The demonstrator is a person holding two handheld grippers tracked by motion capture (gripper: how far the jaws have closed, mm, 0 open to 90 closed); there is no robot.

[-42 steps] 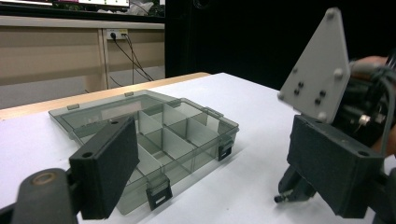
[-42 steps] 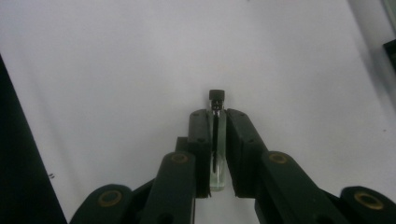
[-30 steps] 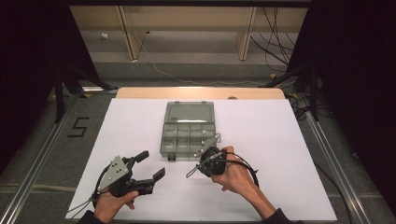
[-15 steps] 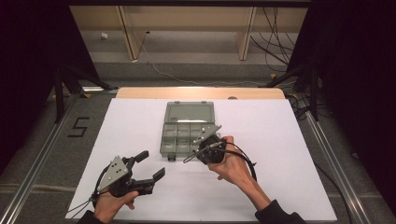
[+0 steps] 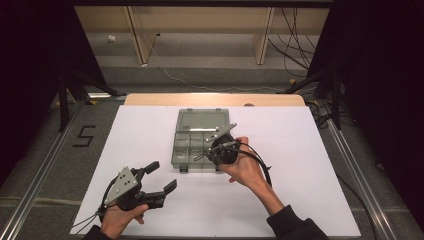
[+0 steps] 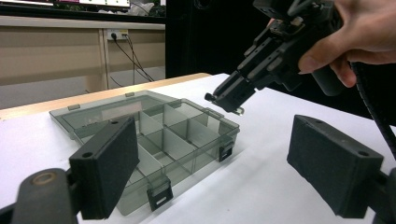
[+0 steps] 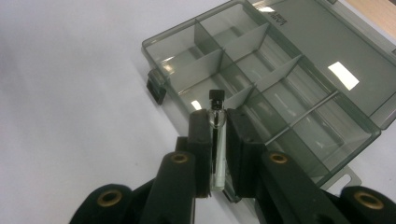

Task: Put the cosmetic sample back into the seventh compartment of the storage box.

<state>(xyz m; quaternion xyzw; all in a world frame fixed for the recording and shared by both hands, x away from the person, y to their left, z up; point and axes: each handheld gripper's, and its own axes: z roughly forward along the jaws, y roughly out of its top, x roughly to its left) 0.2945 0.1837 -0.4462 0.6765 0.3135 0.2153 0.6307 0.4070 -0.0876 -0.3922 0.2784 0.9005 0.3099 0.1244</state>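
Right gripper view shows the right gripper clamped on a small clear vial with a black cap, held upright between the pads so that the cap end stands proud of the fingertips. The vial is carried above the near row of an open, smoke-grey compartment box, whose lid lies flat on the white table beyond the compartments. In the high view the same gripper hangs over the near right part of the box, while the left gripper rests well apart at the near left, jaws spread wide with nothing between them. Left gripper view confirms this: its two pads stand far apart, and the right gripper is seen poised above the box's front edge, clear of the walls. Judgement: the step in hand is placing the vial into one of the compartments. To do it well, the tip should be centred over one cell and not over a divider, since the thin partitions could catch the cap and tip the vial out of line. The descent should be slow and straight, with release only once the vial is low inside the cell, so it does not bounce or roll. The light box is unrestrained and may slide if nudged; the idle left gripper could steady it.
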